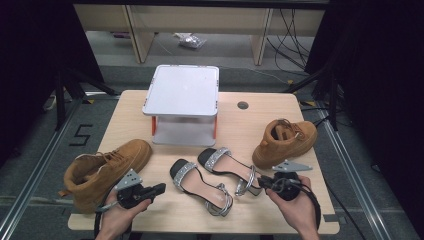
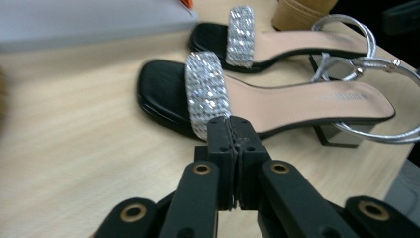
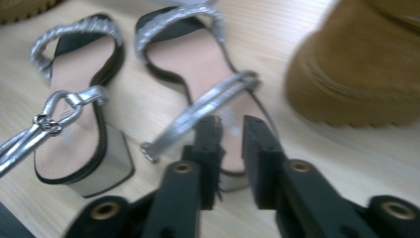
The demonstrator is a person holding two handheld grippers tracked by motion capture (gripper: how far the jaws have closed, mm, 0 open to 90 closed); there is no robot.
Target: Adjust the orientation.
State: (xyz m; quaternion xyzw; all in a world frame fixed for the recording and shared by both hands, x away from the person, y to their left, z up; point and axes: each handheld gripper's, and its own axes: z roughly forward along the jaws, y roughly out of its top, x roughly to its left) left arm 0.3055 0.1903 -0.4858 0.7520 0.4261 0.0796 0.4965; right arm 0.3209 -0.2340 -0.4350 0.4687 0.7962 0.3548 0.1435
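Note:
Two black sandals with glittery silver straps lie side by side at the table's middle front: the near sandal (image 1: 200, 186) (image 2: 297, 101) (image 3: 74, 124) and the far sandal (image 1: 227, 167) (image 2: 292, 44) (image 3: 193, 54). My left gripper (image 1: 161, 188) (image 2: 231, 126) is shut with nothing in it, its tip just short of the near sandal's toe strap. My right gripper (image 1: 261, 183) (image 3: 233, 136) hovers at the far sandal's heel end. Its jaws stand a little apart and nothing is pinched between them; the loose ankle strap runs just beyond them.
A tan boot (image 1: 107, 167) lies at the front left beside my left hand. A second tan boot (image 1: 285, 140) (image 3: 361, 74) stands at the right, close to the far sandal. A white raised stand (image 1: 182, 90) sits at the back middle of the wooden table (image 1: 130, 115).

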